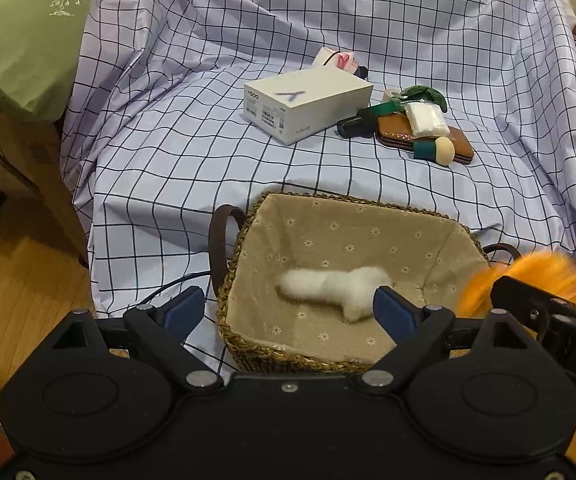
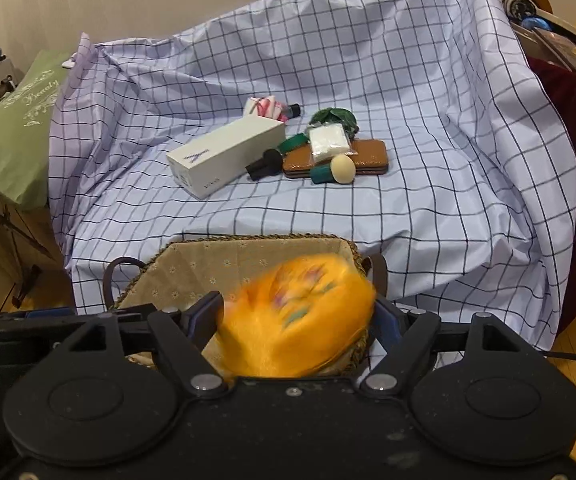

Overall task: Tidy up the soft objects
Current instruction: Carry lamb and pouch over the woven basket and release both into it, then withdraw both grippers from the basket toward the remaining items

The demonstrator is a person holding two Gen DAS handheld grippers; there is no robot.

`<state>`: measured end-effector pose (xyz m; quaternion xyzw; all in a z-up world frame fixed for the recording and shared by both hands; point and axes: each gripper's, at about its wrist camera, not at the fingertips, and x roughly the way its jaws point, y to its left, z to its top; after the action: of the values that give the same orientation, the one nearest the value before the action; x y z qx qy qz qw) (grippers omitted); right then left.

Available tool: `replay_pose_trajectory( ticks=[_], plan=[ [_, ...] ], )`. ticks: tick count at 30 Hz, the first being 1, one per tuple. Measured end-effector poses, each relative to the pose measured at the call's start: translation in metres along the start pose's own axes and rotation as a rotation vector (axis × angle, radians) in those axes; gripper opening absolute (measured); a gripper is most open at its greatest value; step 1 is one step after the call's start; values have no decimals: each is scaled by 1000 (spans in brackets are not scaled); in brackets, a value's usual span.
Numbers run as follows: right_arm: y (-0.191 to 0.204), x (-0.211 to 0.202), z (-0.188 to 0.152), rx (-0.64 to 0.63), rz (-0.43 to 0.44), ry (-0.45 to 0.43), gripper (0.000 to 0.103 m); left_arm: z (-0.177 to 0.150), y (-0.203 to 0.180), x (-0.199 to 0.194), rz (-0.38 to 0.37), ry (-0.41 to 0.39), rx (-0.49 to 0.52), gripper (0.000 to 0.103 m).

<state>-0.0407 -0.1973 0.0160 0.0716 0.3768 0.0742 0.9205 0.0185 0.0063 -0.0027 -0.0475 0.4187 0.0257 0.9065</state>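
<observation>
A woven basket (image 1: 248, 220) with a beige flowered lining sits at the front of the checked cloth. A white fluffy soft toy (image 1: 332, 286) lies inside it. My left gripper (image 1: 288, 312) is open and empty, just above the basket's near rim. An orange fluffy soft object (image 2: 300, 312), blurred by motion, sits between the wide-apart fingers of my right gripper (image 2: 300, 316), over the basket (image 2: 192, 256); whether the pads still touch it I cannot tell. It shows at the basket's right edge in the left wrist view (image 1: 524, 280).
Further back on the cloth lie a white phone box (image 1: 308, 104), a brown case (image 1: 424, 136) with a white packet (image 1: 426, 118), a sponge applicator (image 1: 436, 150), a dark bottle (image 1: 354, 124) and a green scrunchie (image 1: 426, 94). A green cushion (image 1: 20, 40) lies left.
</observation>
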Motion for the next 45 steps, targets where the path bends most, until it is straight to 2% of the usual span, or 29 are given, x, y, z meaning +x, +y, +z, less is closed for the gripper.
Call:
replay_pose_trajectory(
  ticks=[45],
  plan=[
    [1,4,-4,4,-5,17,80,-4,-1,4,13,20,5,89]
  ],
)
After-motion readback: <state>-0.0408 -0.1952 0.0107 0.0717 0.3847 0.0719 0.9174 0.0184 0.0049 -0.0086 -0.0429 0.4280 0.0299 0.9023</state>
